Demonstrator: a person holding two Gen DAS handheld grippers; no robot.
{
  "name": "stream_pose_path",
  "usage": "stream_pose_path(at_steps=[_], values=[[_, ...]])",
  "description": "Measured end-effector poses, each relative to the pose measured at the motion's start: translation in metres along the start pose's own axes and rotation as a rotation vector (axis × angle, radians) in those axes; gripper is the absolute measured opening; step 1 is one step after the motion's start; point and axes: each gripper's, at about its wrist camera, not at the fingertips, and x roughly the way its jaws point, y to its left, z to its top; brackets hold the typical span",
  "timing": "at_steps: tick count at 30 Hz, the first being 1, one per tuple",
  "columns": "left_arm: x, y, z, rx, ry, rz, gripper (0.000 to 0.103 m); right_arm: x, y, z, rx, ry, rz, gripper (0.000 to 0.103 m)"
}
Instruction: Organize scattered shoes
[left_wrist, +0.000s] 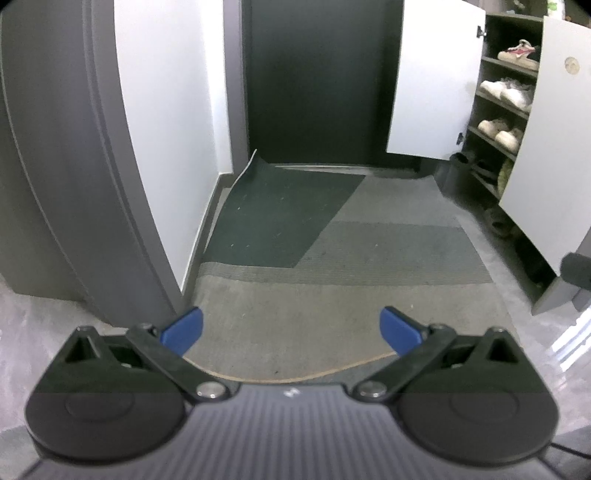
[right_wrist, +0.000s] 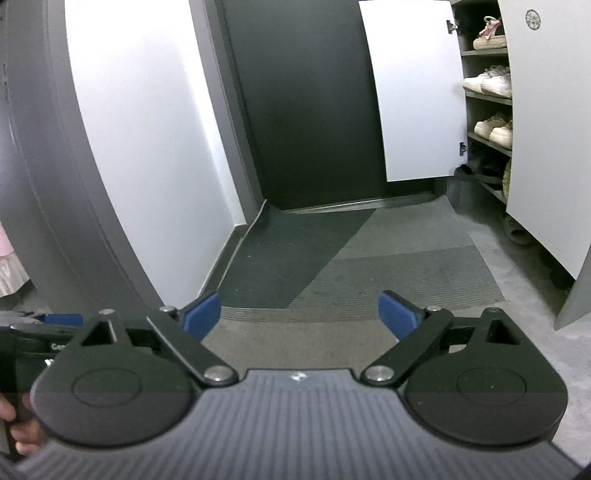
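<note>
Behind the cabinet door (left_wrist: 546, 147), lower-shelf shoes (left_wrist: 476, 166) were half hidden; three pairs were counted above. Both the left hand-held gripper (left_wrist: 291, 326) and the right hand-held gripper (right_wrist: 300, 312) were held open, empty.

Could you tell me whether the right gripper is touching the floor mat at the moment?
Apart. The right wrist view shows the right gripper open and empty, with both blue fingers held above the floor mat.
</note>
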Motion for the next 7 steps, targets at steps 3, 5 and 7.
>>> stream_pose_path(at_steps=[3, 5, 7], values=[[0.003, 0.0009, -0.0002, -0.002, 0.006, 0.006, 0.103, -0.0021, -0.0018, -0.0007, 0.013, -0.002, -0.01, 0.094], [0.0051, 0.0016, -0.0004, -0.003, 0.01, 0.011, 0.103, -0.004, -0.0018, -0.0018, 0.018, -0.004, -0.007, 0.094], [0.0061, 0.0012, -0.0009, -0.005, 0.014, 0.01, 0.103, -0.0055, -0.0014, -0.0022, 0.02, -0.006, -0.001, 0.094]])
